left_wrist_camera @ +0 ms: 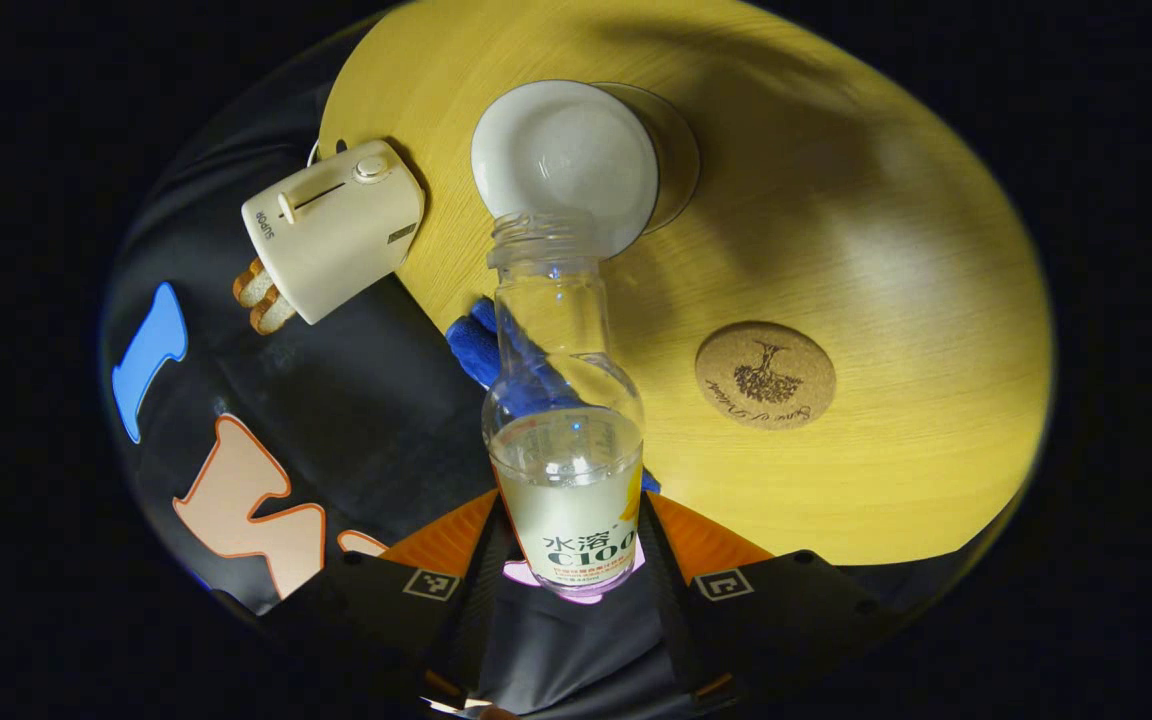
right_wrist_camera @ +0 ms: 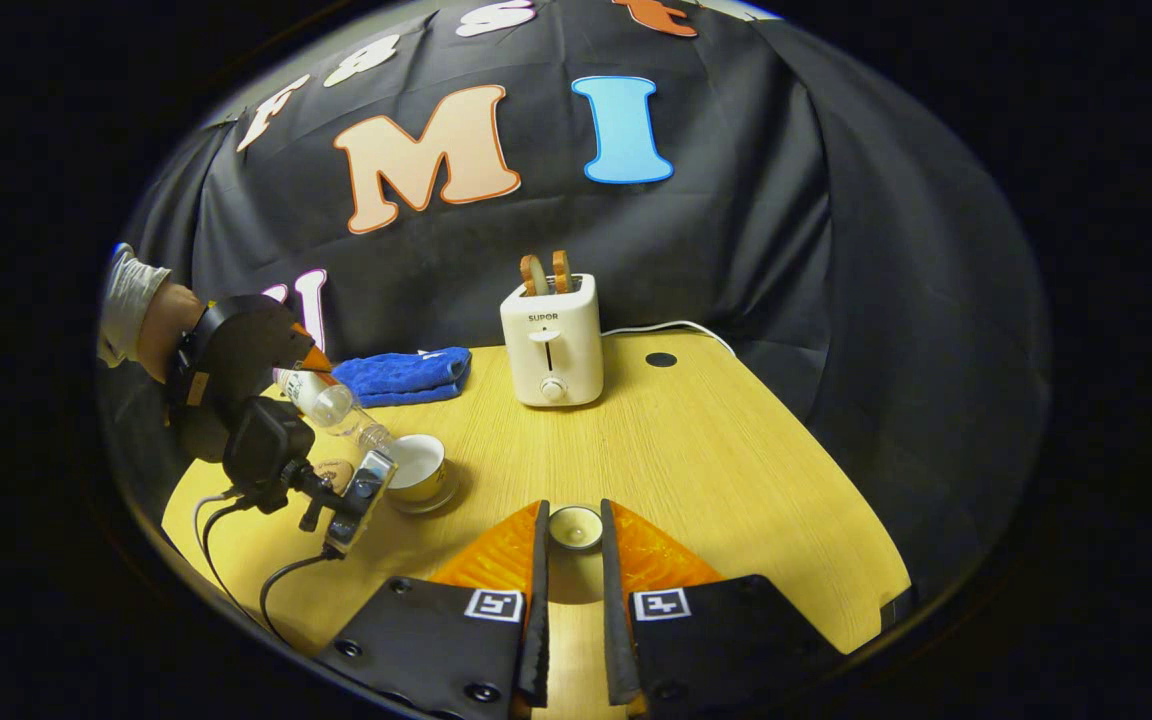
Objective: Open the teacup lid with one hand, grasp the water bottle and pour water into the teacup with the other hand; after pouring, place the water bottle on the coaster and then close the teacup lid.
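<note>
In the left gripper view my left gripper [left_wrist_camera: 571, 565] is shut on the lower body of a clear water bottle [left_wrist_camera: 564, 470], uncapped and holding pale liquid. The bottle is tipped forward with its mouth over the rim of the white teacup [left_wrist_camera: 566, 150], which has no lid on. A round cork coaster [left_wrist_camera: 765, 375] lies bare on the table to the right. In the right gripper view my right gripper [right_wrist_camera: 574, 532] is shut on the small teacup lid [right_wrist_camera: 576, 526], held above the table. Farther left, the bottle [right_wrist_camera: 331, 405] leans toward the teacup [right_wrist_camera: 418, 465].
A cream toaster [right_wrist_camera: 552, 340] with bread in its slots stands at the back of the yellow wooden table [right_wrist_camera: 716, 470]. A folded blue cloth [right_wrist_camera: 401, 375] lies to its left. A hand [right_wrist_camera: 161, 325] holds the left gripper, with cables trailing below.
</note>
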